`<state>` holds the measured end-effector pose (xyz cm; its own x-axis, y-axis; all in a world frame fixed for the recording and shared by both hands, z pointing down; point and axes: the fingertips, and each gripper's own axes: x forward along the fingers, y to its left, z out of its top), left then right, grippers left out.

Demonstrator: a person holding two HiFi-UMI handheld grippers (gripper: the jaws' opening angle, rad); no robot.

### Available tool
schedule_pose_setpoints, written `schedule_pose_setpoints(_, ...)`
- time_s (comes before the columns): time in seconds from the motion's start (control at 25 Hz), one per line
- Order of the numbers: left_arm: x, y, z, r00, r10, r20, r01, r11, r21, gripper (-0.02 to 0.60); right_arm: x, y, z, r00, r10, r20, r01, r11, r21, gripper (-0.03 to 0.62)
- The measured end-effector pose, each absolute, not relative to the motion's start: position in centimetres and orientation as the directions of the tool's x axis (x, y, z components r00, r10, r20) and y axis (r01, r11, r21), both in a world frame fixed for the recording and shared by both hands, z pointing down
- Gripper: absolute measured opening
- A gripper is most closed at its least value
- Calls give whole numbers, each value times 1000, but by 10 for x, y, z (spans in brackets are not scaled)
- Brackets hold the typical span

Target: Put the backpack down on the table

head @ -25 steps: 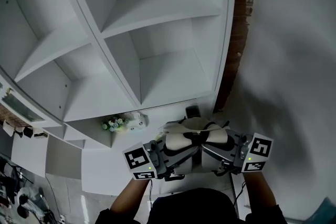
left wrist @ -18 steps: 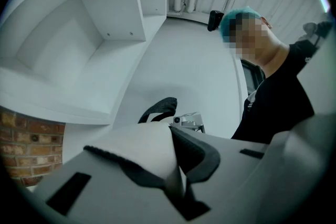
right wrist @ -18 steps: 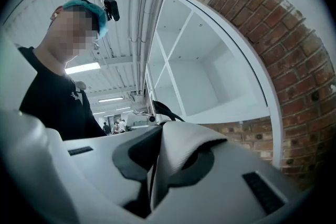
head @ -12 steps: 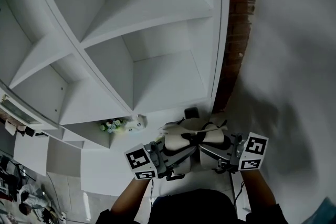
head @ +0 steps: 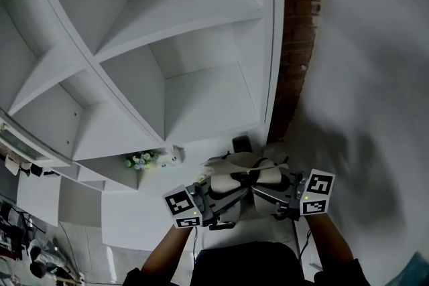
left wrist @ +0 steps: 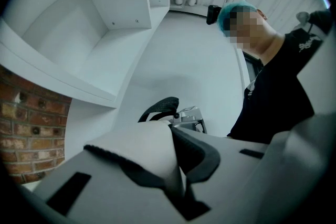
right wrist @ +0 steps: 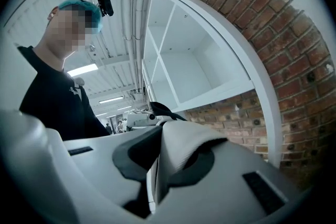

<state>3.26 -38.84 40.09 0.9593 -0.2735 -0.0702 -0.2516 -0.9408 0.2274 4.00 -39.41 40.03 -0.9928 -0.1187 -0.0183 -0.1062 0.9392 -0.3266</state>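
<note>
While left gripper (left wrist: 176, 176) and right gripper (right wrist: 152, 176) clamp the cream backpack (head: 244, 174) before the shelving (head: 154, 50), set-down isn't done yet.

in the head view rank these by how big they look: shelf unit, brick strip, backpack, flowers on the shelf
1. shelf unit, by far the largest
2. brick strip
3. backpack, close to the brick strip and nearer the camera, so that order is unsure
4. flowers, smallest
</note>
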Motion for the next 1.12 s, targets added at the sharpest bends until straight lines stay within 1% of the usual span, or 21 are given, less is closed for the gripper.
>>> schedule_pose_setpoints(0.28,32,-387,421,969,-241,-63,-217,-941,260,43,40,-393,419,-993,-117,-12,-103,916,-387,50)
schedule_pose_setpoints(0.52,36,-392,442,959,-281,-37,-261,-926,274,43,42,-400,438,-987,-158,6,-146,901,-408,51)
schedule_pose_setpoints(0.76,34,-397,452,956,-289,-40,-265,-917,300,44,41,-405,448,-982,-188,-3,-169,889,-427,51)
schedule_pose_setpoints(1.12,33,-396,482,962,-273,-11,-253,-905,342,46,39,-409,473,-985,-172,20,-161,863,-479,55)
